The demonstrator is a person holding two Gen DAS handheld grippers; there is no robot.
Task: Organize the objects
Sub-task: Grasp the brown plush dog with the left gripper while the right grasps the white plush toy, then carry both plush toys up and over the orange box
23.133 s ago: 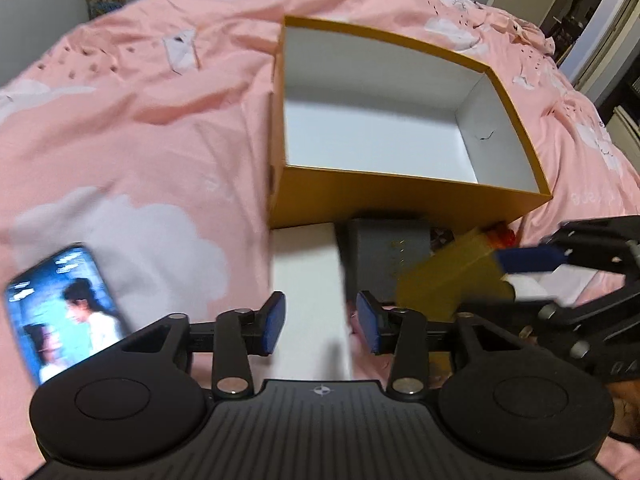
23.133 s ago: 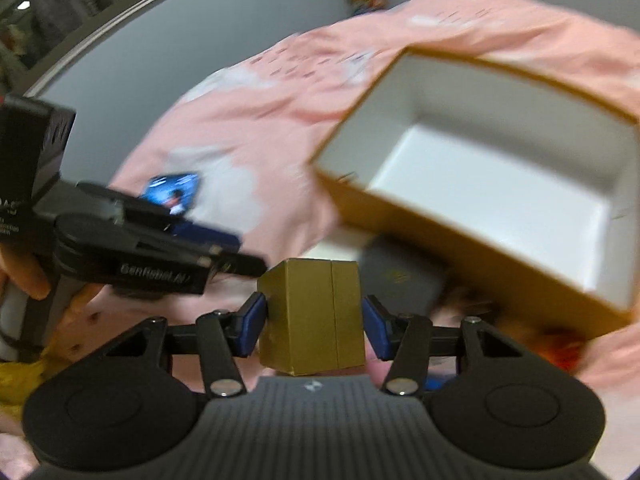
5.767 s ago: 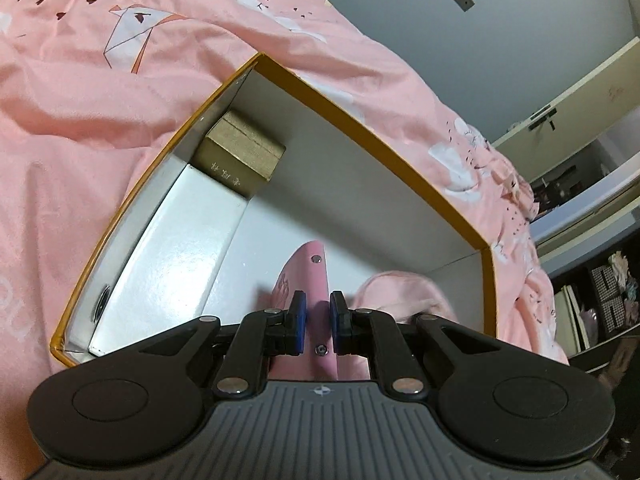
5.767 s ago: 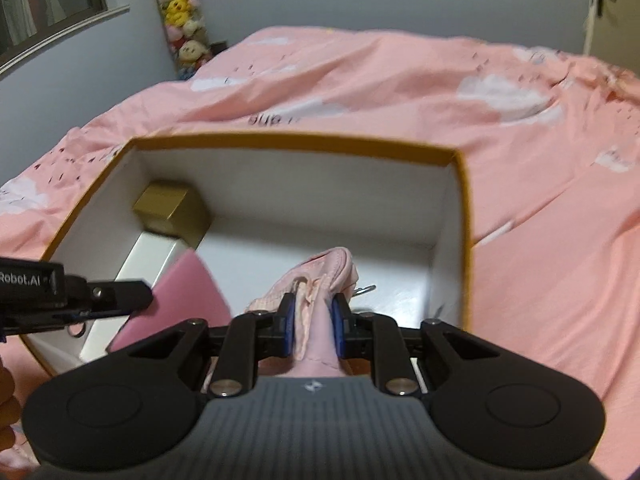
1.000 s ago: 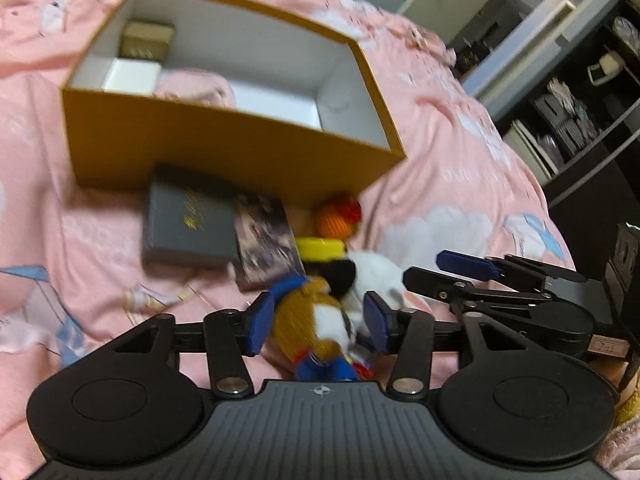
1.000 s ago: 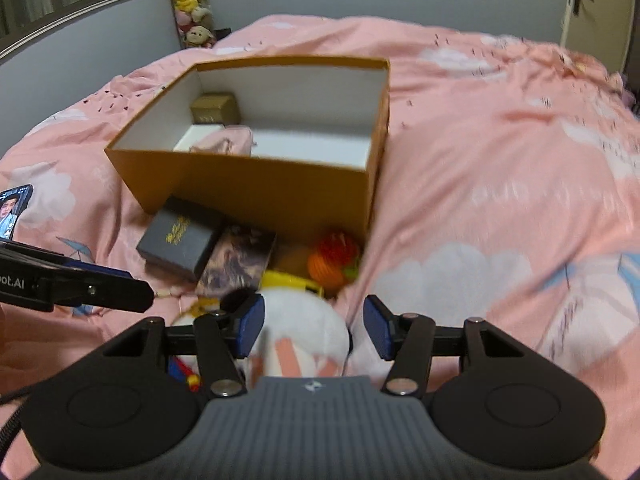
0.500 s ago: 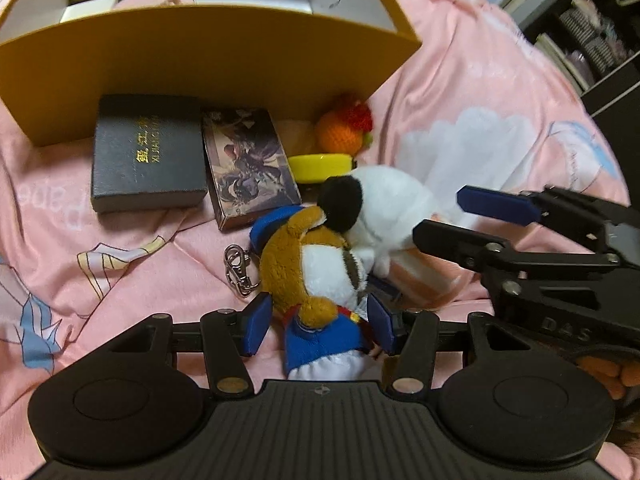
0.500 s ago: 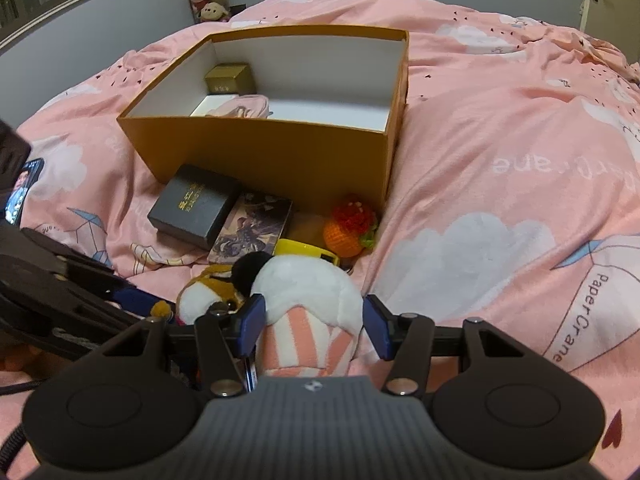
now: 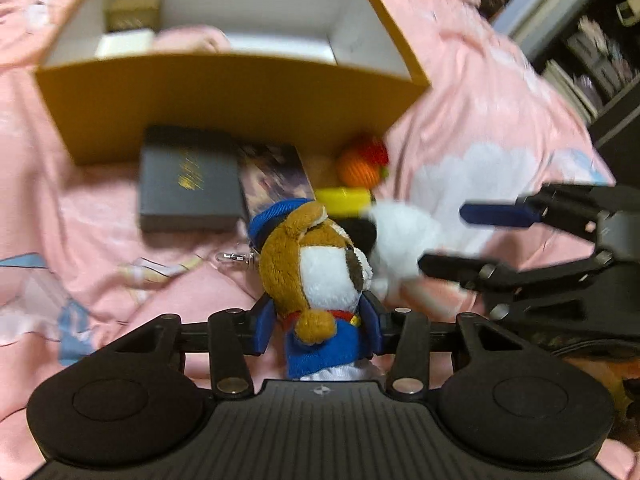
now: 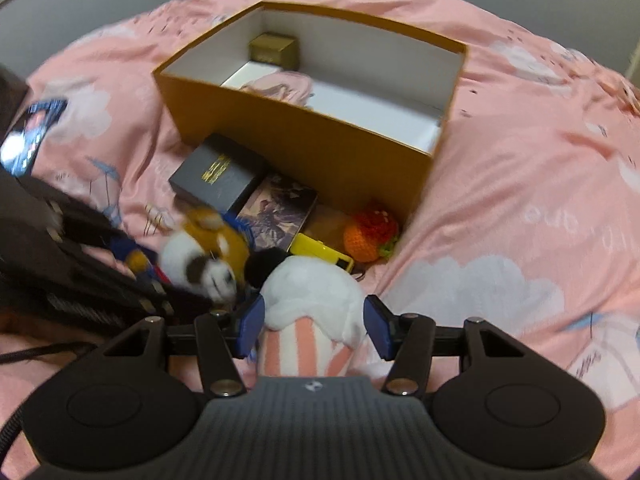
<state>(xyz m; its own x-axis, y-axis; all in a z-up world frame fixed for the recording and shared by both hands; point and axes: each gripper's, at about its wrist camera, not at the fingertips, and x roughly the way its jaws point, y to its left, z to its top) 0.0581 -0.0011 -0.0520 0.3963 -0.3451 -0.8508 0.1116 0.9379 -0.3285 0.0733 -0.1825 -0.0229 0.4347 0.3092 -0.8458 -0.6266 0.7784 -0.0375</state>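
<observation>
Plush dog sits pinched in the just-closing left gripper before the box, while the right gripper brackets the cupcake toy, which could snag.

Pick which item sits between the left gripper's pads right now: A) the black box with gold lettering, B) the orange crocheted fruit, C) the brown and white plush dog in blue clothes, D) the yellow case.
C: in the left wrist view, the left gripper has its blue pads on either side of the plush dog, closing in against its blue clothes, while the black box, crocheted fruit and yellow case lie farther off beside the orange box.
</observation>
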